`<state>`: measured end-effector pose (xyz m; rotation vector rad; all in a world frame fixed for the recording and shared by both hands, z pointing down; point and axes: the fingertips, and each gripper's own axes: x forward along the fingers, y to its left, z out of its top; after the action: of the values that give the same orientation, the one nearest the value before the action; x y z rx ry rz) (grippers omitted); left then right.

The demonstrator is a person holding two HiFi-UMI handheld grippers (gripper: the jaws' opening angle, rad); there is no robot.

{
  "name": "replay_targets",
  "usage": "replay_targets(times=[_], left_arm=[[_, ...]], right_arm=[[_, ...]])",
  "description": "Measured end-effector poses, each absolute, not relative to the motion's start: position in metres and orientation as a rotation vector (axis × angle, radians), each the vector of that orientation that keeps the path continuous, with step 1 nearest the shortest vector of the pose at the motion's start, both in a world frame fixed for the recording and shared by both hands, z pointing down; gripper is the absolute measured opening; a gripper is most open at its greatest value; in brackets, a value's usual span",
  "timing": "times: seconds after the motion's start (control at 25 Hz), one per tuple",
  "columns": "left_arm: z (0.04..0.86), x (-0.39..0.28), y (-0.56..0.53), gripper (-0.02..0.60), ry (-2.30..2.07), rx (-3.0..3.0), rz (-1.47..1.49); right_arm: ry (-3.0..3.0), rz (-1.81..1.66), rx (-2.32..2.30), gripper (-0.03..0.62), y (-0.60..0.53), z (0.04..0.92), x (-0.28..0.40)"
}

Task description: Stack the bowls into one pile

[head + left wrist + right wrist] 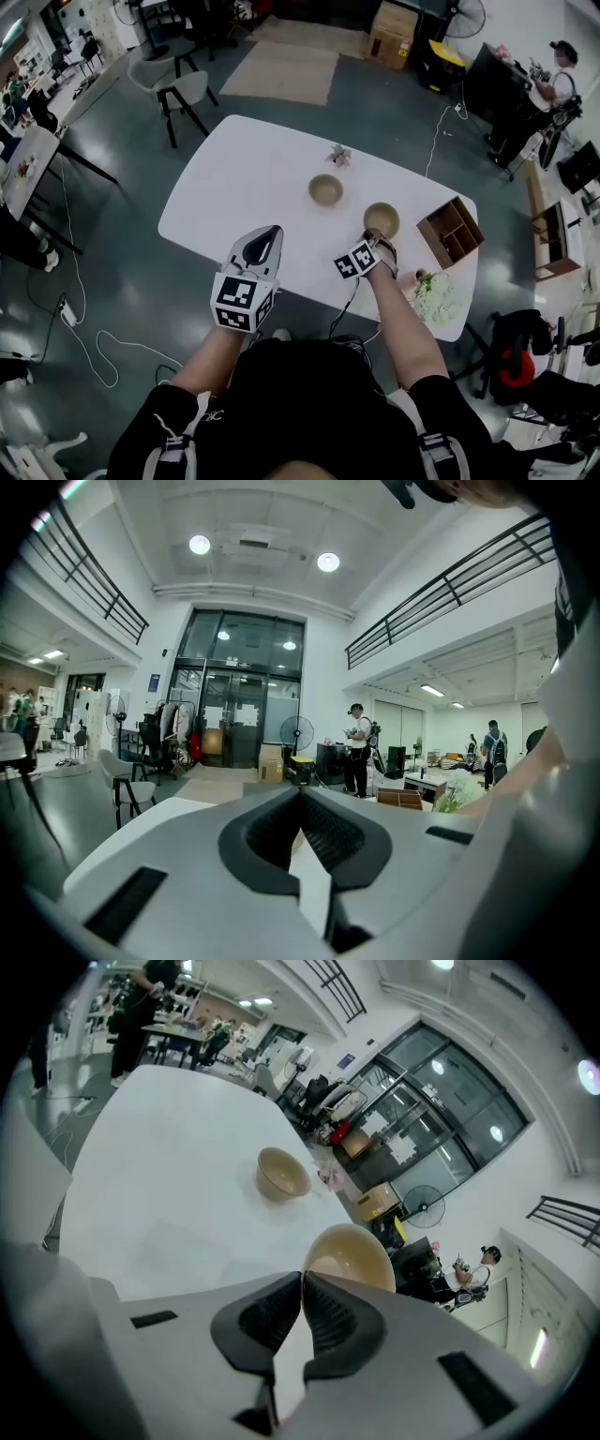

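Two tan bowls are on the white table (234, 187). The farther bowl (325, 189) (281, 1174) stands alone near the table's middle. The nearer bowl (382, 218) (352, 1255) sits right of it, and my right gripper (377, 236) (302, 1277) is shut on its near rim; in the right gripper view this bowl looks tilted just past the jaw tips. My left gripper (274, 231) (302, 789) hovers over the table's near edge, left of both bowls, shut with nothing in it.
A wooden compartment box (450, 232) lies at the table's right end, with a bunch of white flowers (433, 297) nearer me. A small pink flower (339, 155) stands behind the far bowl. A chair (183, 89) stands beyond the table; a person (558, 89) stands at the far right.
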<state>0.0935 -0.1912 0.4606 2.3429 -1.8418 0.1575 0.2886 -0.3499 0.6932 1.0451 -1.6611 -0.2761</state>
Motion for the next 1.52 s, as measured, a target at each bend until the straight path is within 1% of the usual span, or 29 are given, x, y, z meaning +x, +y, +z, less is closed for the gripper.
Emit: replay_targets(times=[0.28,0.52,0.72,0.96,1.24,1.4,1.52], left_arm=[[0.467,0.068,-0.19,0.014,-1.882,2.296,0.158],[0.475,0.029,-0.19,0.014,-1.943,2.225,0.174],[0.483,0.0,-0.194,0.014,-1.962,2.161,0.202],[0.496,-0.025,-0.207,0.014,-1.965,2.103,0.231],[0.498,-0.029,-0.213,0.014,-1.961,2.089,0.24],[0.496,-0.03,-0.208,0.014,-1.97,2.084,0.24],[0.493,-0.031,-0.205,0.014,-1.981,2.076,0.236]], right_arm=[[-1.769,-0.434,0.992,0.025,-0.375,0.658,0.215],[-1.794,-0.479,0.907,0.026,-0.4,0.663,0.159],[-1.78,-0.471,0.818,0.028,-0.419,0.681,0.129],[-1.76,-0.447,0.726,0.029,-0.439,0.706,0.104],[-1.773,-0.364,0.678,0.033,-0.44,0.726,0.094],[-1.811,-0.355,0.706,0.088,-0.436,0.718,0.089],[-1.897,-0.342,0.771,0.099,-0.426,0.694,0.089]])
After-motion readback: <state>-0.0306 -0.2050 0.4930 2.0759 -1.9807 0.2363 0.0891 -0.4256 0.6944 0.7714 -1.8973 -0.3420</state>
